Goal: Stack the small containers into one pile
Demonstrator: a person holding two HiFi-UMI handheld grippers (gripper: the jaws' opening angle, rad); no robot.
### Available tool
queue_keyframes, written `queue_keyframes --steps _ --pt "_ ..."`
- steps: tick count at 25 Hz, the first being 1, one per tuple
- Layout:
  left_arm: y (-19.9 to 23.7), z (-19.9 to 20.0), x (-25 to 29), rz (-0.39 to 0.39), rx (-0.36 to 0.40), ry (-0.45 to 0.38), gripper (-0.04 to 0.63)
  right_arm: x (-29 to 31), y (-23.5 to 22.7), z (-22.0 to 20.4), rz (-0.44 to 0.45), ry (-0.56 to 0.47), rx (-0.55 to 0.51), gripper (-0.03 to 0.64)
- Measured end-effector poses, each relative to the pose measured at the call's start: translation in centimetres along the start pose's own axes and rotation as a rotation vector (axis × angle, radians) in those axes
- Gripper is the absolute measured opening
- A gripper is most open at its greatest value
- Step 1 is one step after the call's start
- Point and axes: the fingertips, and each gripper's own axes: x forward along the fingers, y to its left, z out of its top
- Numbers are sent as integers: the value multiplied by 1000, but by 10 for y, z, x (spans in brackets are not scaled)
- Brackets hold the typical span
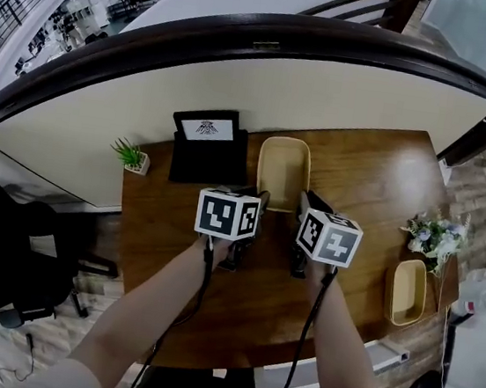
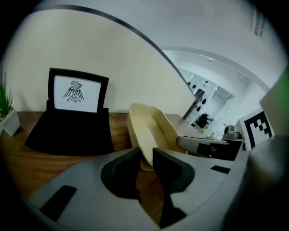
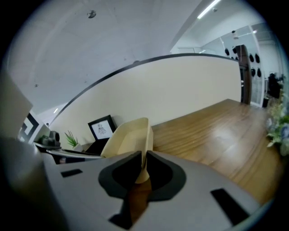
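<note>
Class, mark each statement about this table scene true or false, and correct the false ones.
1. Two beige containers lie on the table. True: the centre container and the right-hand container.
2. The containers are already stacked. False: they lie well apart.
3. The right tool grips the centre container's wall. True.
4. The left tool holds the potted plant. False: it grips the centre container's rim; the potted plant stands untouched near the table's left edge.
5. A black picture stand sits left of the centre container in the head view. True.
</note>
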Motion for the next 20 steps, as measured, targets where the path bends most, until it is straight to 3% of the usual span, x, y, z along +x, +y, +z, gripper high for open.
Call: queue_keyframes --steps 5,15,20 --pt "-26 18 -44 -15 46 -44 86 -44 19 23 6 -52 -13 37" --pt "-112 57 -164 -124 117 -167 84 -181 66 88 14 -218 -38 29" --pt "-148 72 -224 -172 178 -216 81 -249 95 113 49 -292 -2 29"
